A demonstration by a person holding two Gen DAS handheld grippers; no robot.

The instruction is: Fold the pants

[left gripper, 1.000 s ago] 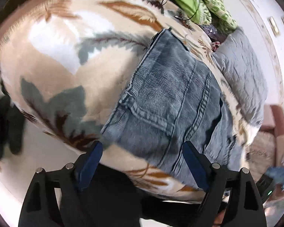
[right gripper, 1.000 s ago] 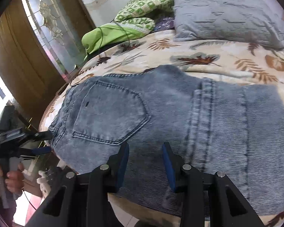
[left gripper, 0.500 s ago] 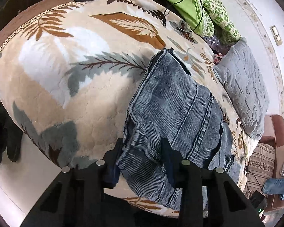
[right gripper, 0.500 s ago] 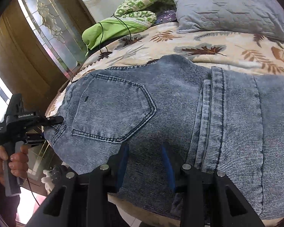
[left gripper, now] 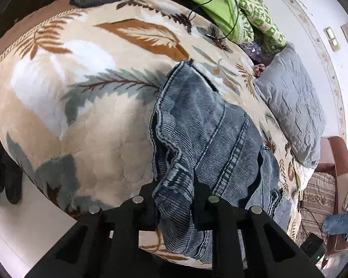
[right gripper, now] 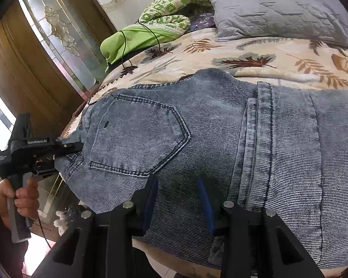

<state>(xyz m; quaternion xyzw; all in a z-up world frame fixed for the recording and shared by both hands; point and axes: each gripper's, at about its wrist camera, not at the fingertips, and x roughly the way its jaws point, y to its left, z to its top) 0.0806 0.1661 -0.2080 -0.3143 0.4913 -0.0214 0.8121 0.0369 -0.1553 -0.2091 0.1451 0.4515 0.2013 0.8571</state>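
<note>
The left gripper (left gripper: 175,197), its jaws having just been closing, is clenched on the bunched waistband corner of the faded blue-grey denim pants (left gripper: 204,139), lifting that edge into ripples. The right gripper (right gripper: 177,199) has its blue-padded fingers (right gripper: 205,202) partly apart over the pants' near edge below the stitched back pocket (right gripper: 136,136); whether they pinch the cloth I cannot tell. The pants lie folded on the cream leaf-patterned fleece blanket (left gripper: 81,106), with a grey quilted pillow (right gripper: 283,7) and a lime-green cloth (right gripper: 136,39) beyond.
</note>
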